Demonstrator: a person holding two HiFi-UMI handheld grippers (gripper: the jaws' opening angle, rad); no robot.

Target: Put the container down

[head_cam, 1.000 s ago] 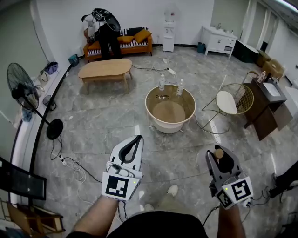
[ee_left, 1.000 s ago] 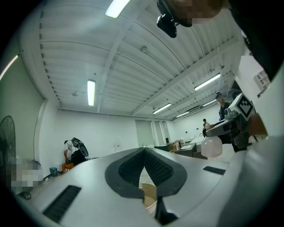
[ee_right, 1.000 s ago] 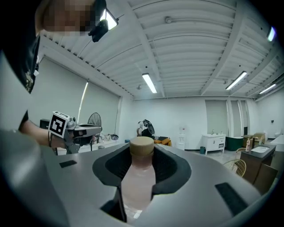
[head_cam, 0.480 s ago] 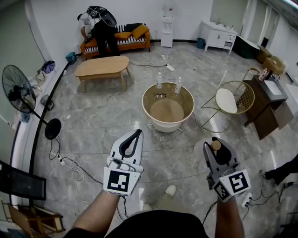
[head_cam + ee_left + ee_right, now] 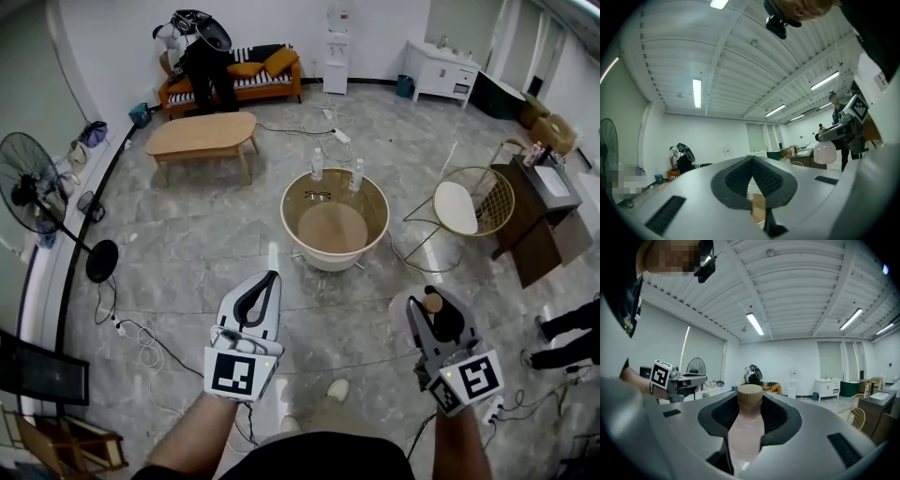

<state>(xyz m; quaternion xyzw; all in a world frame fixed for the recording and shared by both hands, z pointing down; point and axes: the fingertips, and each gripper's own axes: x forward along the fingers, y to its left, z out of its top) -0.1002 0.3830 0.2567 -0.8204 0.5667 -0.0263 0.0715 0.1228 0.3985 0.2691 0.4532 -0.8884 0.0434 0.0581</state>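
A tan-capped bottle (image 5: 432, 304) is clamped between the jaws of the right tool (image 5: 750, 405). Its pale, translucent body is pressed on both sides by the dark pads, and its cap stands up above them. The bottle is carried over the marble floor (image 5: 187, 244), short of the near edge of the round tabletop (image 5: 292, 234) and to the right of it. The left tool (image 5: 270, 279) is held beside it with its jaw tips brought together and nothing gripped between them.

Compared with a second ago, both grips are unchanged: the bottle has stayed in the right tool and the left tool has stayed closed and empty. The round tabletop is seen slightly larger and further left in the head view, and the wooden coffee table (image 5: 202, 134) and the standing fan (image 5: 33, 187) have slid towards the left edge. The right tool and its bottle have shifted a little left and up in that view.

Two clear bottles (image 5: 317, 164) are left standing at the far edge of the tabletop, with a pair of glasses (image 5: 322, 195) lying just in front of them. A person (image 5: 202, 56) is bent over by the orange sofa (image 5: 253, 77), as before. More of another person's legs (image 5: 567, 328) is seen at the right edge.
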